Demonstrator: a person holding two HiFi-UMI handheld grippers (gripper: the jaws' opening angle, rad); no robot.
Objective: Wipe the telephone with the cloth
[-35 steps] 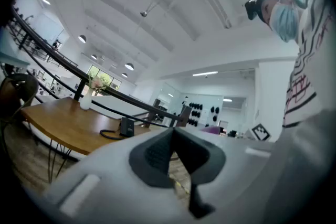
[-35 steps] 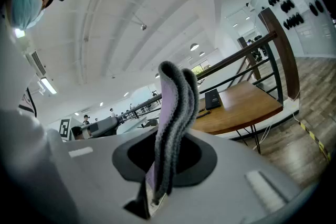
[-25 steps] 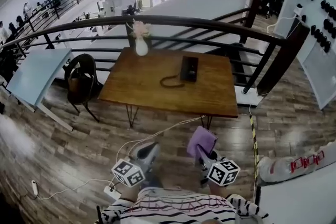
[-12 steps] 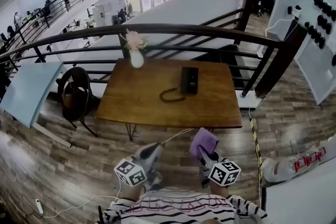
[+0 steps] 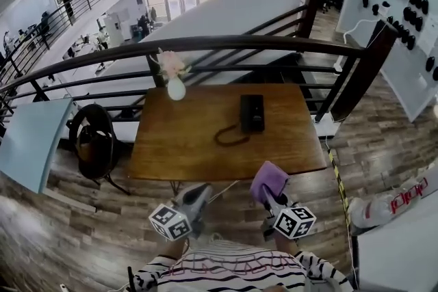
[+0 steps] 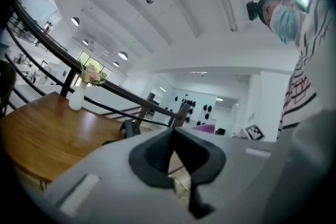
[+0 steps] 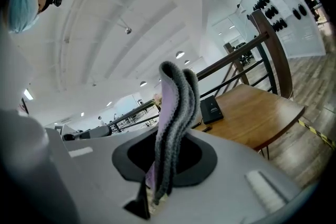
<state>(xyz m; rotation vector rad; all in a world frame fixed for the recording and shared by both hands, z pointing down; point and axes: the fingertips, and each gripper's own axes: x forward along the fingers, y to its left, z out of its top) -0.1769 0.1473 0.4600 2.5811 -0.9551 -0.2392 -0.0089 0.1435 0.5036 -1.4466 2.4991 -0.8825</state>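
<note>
In the right gripper view the cloth (image 7: pixel 176 113) stands up between the fingers (image 7: pixel 198 159). Its lower end is lost in the dark slot between them, and its fold blocks whatever lies straight beyond the fingers. The telephone (image 7: pixel 211 109), just right of the cloth and beyond the fingers, is too small for its keys to be made out.

In the left gripper view the telephone (image 6: pixel 130 127) shows only as a dark top, left of the fingers (image 6: pixel 151 157). Its base and cord are hidden behind the grey body of the left gripper (image 6: pixel 172 134).

In the head view the cloth (image 5: pixel 268 180) covers the fingers of the right gripper (image 5: pixel 267 193). The flowers (image 5: pixel 171 65) far beyond the fingers are a pale blur. The person's striped shirt (image 5: pixel 233 273) is cut off by the bottom edge.
</note>
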